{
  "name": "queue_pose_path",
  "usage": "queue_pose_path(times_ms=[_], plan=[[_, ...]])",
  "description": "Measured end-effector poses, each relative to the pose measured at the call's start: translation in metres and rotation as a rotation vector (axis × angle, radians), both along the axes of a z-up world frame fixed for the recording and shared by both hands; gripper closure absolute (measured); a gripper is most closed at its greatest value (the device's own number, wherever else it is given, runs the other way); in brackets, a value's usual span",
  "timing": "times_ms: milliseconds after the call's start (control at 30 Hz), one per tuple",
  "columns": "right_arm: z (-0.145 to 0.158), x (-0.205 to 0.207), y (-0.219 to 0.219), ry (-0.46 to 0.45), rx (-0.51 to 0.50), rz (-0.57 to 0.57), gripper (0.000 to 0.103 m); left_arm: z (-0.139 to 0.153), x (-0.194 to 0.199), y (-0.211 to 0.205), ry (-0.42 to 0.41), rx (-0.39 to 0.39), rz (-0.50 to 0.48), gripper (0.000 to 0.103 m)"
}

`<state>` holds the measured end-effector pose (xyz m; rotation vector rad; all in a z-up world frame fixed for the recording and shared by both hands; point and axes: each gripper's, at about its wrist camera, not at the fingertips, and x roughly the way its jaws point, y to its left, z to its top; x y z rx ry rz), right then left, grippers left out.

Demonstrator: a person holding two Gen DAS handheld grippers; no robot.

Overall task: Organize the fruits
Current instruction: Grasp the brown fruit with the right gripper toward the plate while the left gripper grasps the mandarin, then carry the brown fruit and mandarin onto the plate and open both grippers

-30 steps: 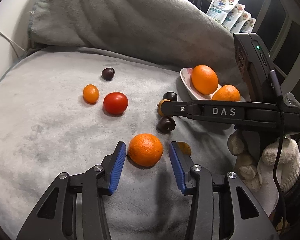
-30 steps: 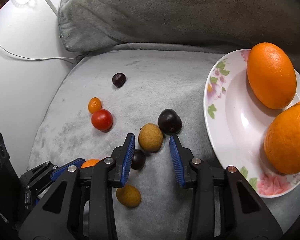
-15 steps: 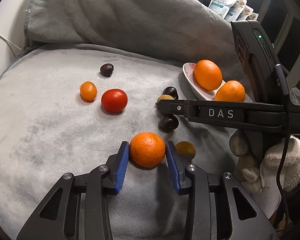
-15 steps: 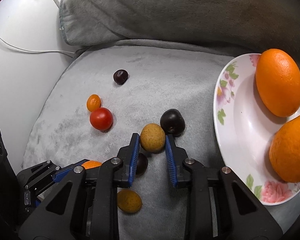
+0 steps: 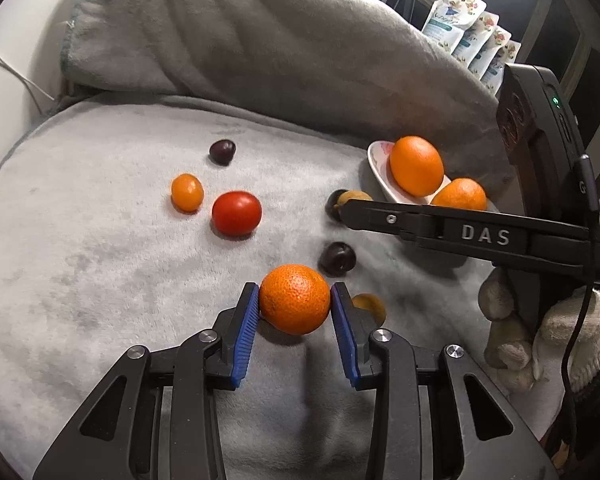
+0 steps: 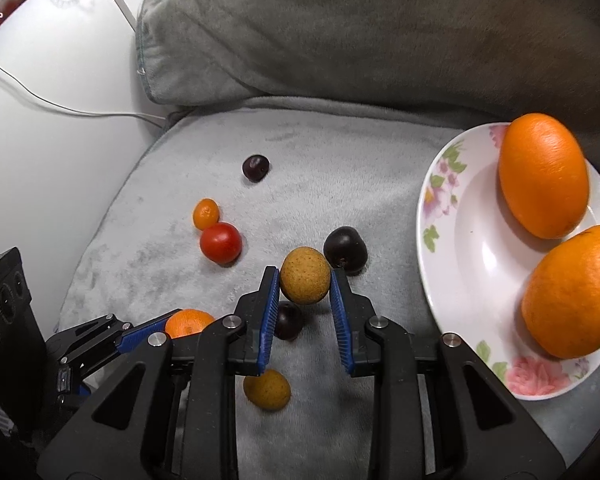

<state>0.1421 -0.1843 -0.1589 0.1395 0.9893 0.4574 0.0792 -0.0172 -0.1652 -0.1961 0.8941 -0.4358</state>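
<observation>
My left gripper point(image 5: 295, 300) is shut on a round orange point(image 5: 295, 298) and holds it just above the grey blanket. It also shows in the right wrist view point(image 6: 188, 322). My right gripper point(image 6: 305, 276) is shut on a brown speckled fruit point(image 6: 305, 275), lifted a little. A flowered white plate point(image 6: 470, 264) at the right holds two oranges point(image 6: 544, 174). The plate also shows in the left wrist view point(image 5: 380, 160). A red tomato point(image 5: 236, 213), a small orange fruit point(image 5: 187, 192) and dark plums point(image 5: 222, 151) lie on the blanket.
A second brown fruit point(image 6: 267, 389) and a dark plum point(image 6: 288, 320) lie under my right gripper. A grey cushion point(image 5: 260, 40) rises behind. A white wall with a cable point(image 6: 60, 108) is at the left. Pouches point(image 5: 468, 36) stand at the back right.
Both grippers closed: the left on the orange, the right on the brown fruit. Both fruits have come up slightly off the blanket.
</observation>
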Motion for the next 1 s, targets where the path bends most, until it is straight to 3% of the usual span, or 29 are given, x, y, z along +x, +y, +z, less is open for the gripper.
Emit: queue_pose_path(times_ms=[600,1000], plan=[[0.055,-0.027,-0.082,-0.155,0.02,-0.111,0.076,0.027,0.008,-0.039,-0.063,-0.027,-0.048,0.068],[0.067,-0.03,-0.148,-0.198,0.034,-0.244,0.076,0.034,0.022,-0.077,-0.078,-0.028,-0.104,0.068]])
